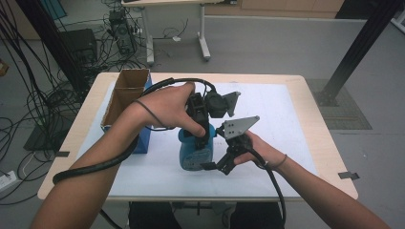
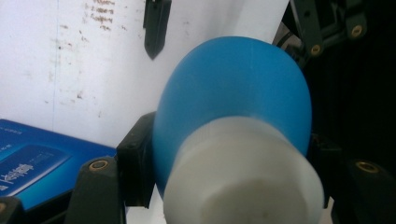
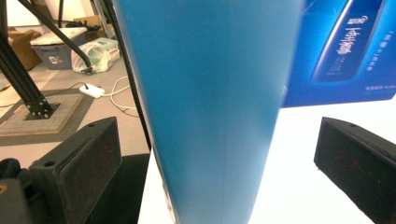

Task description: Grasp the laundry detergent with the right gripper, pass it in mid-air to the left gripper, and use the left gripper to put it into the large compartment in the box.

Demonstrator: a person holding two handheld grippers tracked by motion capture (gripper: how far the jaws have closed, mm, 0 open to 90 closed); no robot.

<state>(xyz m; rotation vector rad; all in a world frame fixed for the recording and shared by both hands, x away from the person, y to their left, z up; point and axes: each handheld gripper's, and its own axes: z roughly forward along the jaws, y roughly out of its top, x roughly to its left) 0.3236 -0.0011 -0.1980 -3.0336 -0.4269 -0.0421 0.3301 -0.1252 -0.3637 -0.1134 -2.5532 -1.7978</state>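
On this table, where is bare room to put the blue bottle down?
The white mat is bare to the right of the right gripper, up to the table's right edge, and along the near edge below the blue bottle. The left part is crowded: the open cardboard box and the blue box stand beside the left gripper.

The tall plastic bottle [image 2: 233, 88] is bright blue with a white cap [image 2: 243, 177]. A deep blue printed carton [image 3: 345, 46] carries a darker bottle picture and pale lettering; its open top [image 1: 126, 90] shows brown cardboard. A white sheet [image 1: 286, 124] with faint dark specks covers the pale wooden counter [image 1: 325, 143]. Gripper fingers [image 3: 79, 163] are matt black.
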